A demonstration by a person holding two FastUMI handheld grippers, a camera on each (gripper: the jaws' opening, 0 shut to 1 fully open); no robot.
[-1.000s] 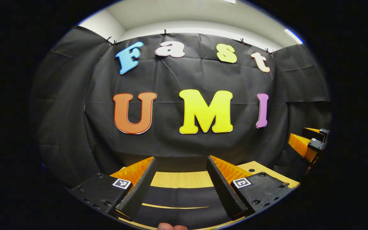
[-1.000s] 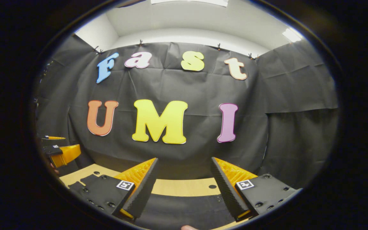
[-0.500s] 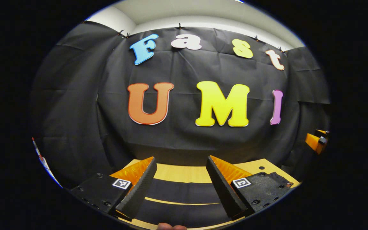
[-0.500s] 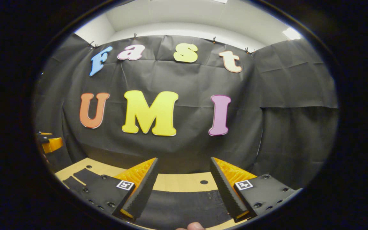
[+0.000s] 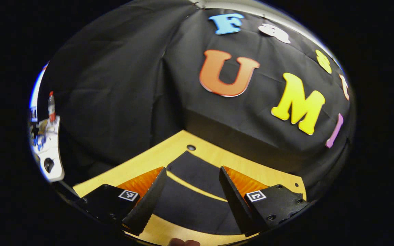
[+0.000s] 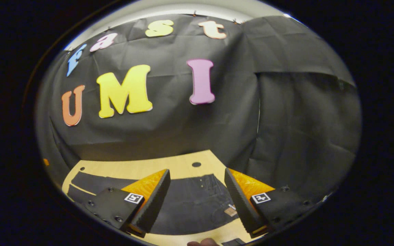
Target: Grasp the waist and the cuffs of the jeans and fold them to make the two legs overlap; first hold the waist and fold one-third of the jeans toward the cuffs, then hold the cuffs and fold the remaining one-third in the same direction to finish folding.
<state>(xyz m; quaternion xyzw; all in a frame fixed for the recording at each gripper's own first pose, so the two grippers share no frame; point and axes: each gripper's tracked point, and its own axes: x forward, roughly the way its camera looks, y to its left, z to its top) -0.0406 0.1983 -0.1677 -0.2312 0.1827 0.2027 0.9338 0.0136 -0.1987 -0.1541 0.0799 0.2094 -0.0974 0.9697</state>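
Below — flat dark denim jeans (image 6: 190, 201) on smooth wood table (image 5: 241, 164)

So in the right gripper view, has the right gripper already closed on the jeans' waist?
No. The right gripper is open, its fingers spread apart above the jeans, which lie flat on the table.

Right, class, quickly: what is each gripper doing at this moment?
Left gripper: open, holding nothing, above the dark denim jeans.
Right gripper: open, holding nothing, above the jeans' waist end.
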